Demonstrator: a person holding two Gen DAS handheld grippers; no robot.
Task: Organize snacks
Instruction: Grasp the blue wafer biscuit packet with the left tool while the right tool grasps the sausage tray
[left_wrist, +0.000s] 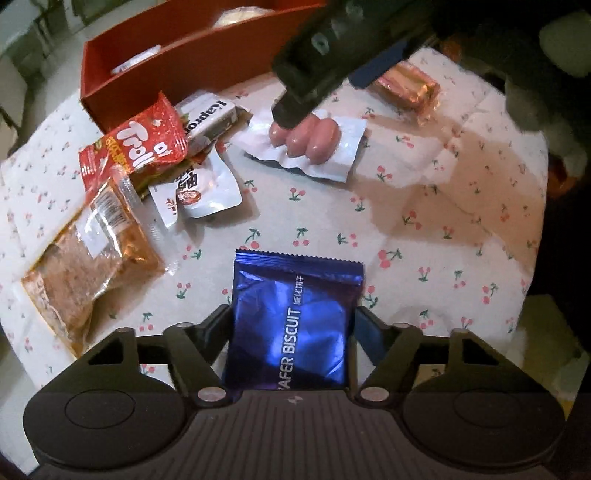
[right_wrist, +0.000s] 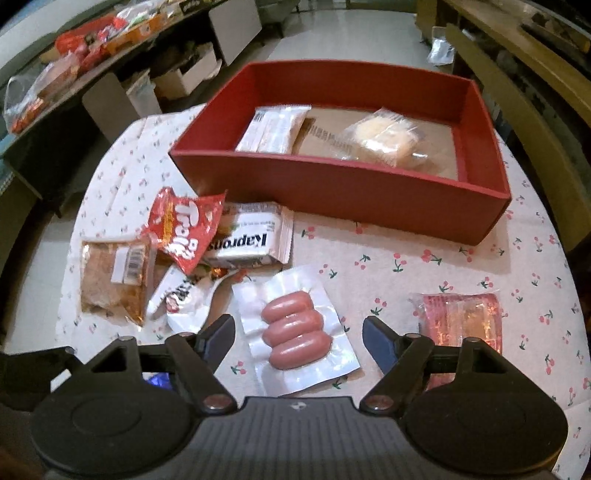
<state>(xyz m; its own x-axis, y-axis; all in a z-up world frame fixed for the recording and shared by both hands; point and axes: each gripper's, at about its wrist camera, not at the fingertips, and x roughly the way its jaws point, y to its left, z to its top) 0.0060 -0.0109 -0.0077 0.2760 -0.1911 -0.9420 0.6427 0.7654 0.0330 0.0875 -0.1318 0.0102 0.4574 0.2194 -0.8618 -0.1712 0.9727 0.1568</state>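
My left gripper (left_wrist: 293, 314) is shut on a blue wafer biscuit packet (left_wrist: 295, 317) and holds it above the tablecloth. My right gripper (right_wrist: 299, 332) is open, its fingers on either side of a sausage pack (right_wrist: 295, 328) lying on the table. The same sausage pack (left_wrist: 314, 144) shows in the left wrist view with the right gripper's fingertip (left_wrist: 284, 114) over it. The red box (right_wrist: 347, 192) stands behind, holding a white packet (right_wrist: 273, 129) and a bun packet (right_wrist: 384, 140).
A pile at the left holds a red Trolli bag (right_wrist: 184, 225), a Kaprons packet (right_wrist: 251, 240), a brown cake packet (right_wrist: 110, 280) and a white pouch (right_wrist: 181, 291). An orange-pink packet (right_wrist: 461, 321) lies at the right. Cluttered shelves stand beyond the table.
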